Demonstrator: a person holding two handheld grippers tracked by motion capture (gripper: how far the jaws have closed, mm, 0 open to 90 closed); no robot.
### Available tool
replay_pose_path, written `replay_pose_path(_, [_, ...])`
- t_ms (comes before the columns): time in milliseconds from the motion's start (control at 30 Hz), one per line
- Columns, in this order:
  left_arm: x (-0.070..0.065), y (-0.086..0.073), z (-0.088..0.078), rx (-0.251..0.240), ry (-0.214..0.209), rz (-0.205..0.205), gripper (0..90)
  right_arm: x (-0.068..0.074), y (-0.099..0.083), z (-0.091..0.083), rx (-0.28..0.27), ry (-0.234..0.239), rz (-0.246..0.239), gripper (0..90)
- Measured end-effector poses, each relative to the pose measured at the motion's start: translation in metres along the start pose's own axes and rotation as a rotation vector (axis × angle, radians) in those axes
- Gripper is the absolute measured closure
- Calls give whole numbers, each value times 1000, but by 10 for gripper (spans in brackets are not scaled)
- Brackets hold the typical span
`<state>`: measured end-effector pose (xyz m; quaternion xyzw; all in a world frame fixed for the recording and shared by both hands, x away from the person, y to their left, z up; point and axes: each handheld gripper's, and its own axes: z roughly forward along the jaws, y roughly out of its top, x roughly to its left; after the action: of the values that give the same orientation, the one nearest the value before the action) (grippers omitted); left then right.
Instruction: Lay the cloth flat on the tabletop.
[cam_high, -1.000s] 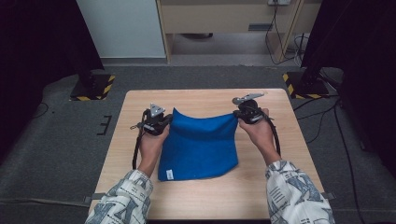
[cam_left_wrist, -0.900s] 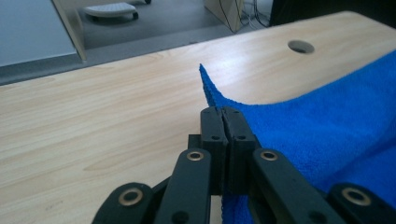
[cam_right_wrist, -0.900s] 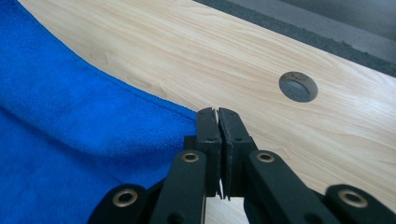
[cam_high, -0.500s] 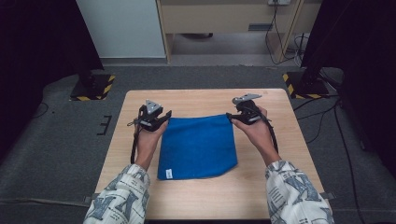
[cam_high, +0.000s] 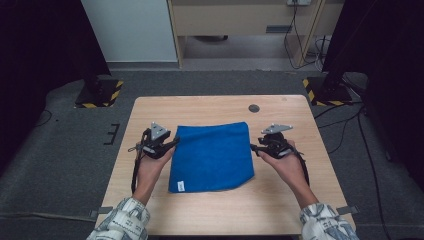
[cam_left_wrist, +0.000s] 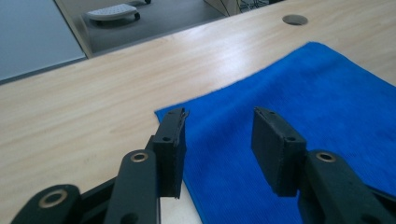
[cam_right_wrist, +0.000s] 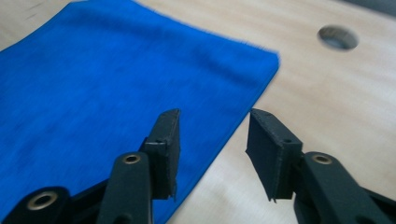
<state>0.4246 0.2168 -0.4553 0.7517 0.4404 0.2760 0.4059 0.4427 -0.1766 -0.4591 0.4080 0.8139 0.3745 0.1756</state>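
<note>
both grippers off the blue cloth, jaws apart

so the folded blue microfibre cloth (cam_high: 212, 157) is lying flat on the light wooden table (cam_high: 210, 212), roughly in the middle, a bit nearer the person's side than the far edge. it has a small white tag (cam_high: 180, 186) at its near left corner. a round cable hole (cam_high: 254, 108) sits in the table past the cloth's far right corner, well apart from it.

left gripper (cam_high: 172, 143) is just beside the cloth's left edge near the far left corner, held in the person's left hand (cam_high: 150, 167). its jaws have just been opening, and in the left gripper view (cam_left_wrist: 217, 149) they stand apart with a clear gap; the cloth's corner lies on the table below and between them, but the pads aren't pressing on anything.

right gripper (cam_high: 254, 147) is just beside the cloth's right edge, in the right hand (cam_high: 285, 165). its jaws have just been closing a bit, yet the right gripper view (cam_right_wrist: 212, 151) shows them open with nothing clamped; the cloth's right edge runs on the table under the gap, one jaw over the blue fabric and the other over bare wood.

both patterned sleeves (cam_high: 120, 222) come in from the bottom of the high view. each gripper has a grey three-cornered plate (cam_high: 159, 131) on top.
</note>
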Motion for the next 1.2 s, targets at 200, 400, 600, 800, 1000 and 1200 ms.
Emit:
replay_pose_path(200, [-8,-21,-14,18,-19,9,547,12,-29,-7,-11,38,20,600])
replay_pose_path(400, [-8,-46,-29,33,-31,-20,548,18,-51,-15,-21,74,32,619])
replay_pose_path(600, [-13,-63,-40,47,-49,-45,535,27,-68,-16,-4,104,30,603])
replay_pose_path(800, [-28,-73,-49,82,-84,11,509,34,-80,-12,34,135,29,551])
replay_pose_path(1000, [-34,-79,-56,93,-106,34,492,34,-85,-5,62,152,39,515])
replay_pose_path(1200, [-35,-80,-53,98,-114,28,487,38,-85,0,94,179,16,574])
